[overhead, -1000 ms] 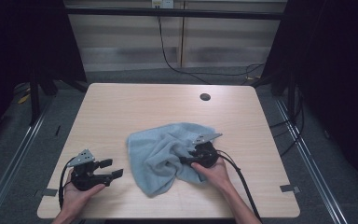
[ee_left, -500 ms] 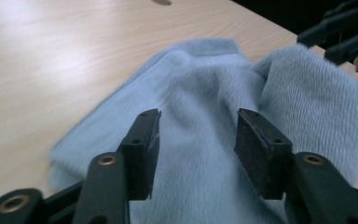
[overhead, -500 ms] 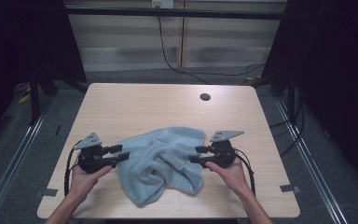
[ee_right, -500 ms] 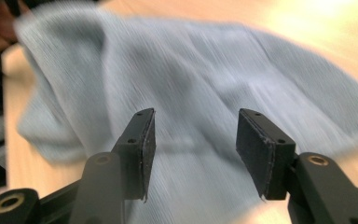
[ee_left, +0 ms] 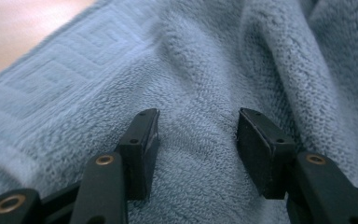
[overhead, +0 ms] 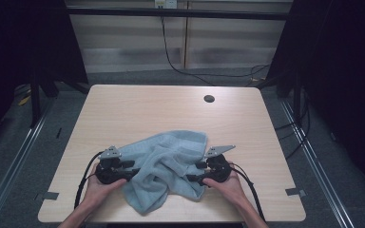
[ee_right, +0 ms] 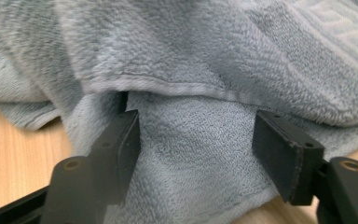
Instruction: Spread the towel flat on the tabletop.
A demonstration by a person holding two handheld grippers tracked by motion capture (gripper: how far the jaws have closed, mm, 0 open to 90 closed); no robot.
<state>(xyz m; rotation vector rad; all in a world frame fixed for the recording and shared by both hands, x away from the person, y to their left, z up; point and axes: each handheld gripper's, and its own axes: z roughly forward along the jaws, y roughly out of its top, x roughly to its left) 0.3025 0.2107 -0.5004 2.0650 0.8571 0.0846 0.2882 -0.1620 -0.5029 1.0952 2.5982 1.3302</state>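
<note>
Working a crumpled blue towel (overhead: 164, 168) on the near half of the desk (overhead: 123, 109), both hands in from the near edge, one on each side of the cloth.

Left gripper (overhead: 127, 171) sits at the towel's left edge, pointing in toward it. In the left gripper view the jaws stand apart with terry pile bulging between them, pads (ee_left: 144, 140) not pressing on it. They have just opened a bit further; no grip there, cloth is between them but loose.

Right gripper (overhead: 196, 172) is at the right edge, pointing inward too. In the right gripper view its jaws stand wide, a folded layer with a hem running across just above them. Those jaws have just been opening; towel lies between them, not pinched.

Towel itself: bunched, one flap hanging toward the near desk edge, patterned border toward the far side. Farther back the desk is bare wood with a small dark round hole (overhead: 209, 99) near the far edge.

My read: regrasp step, both sides let go and hunting for a fresh hold, likely to spread or fold the cloth.

Next move needs each gripper pushed onto an edge or corner, single layer if possible, then closed firmly before any pulling apart. Grabbing the mid-bunch would just drag the lump.
</note>
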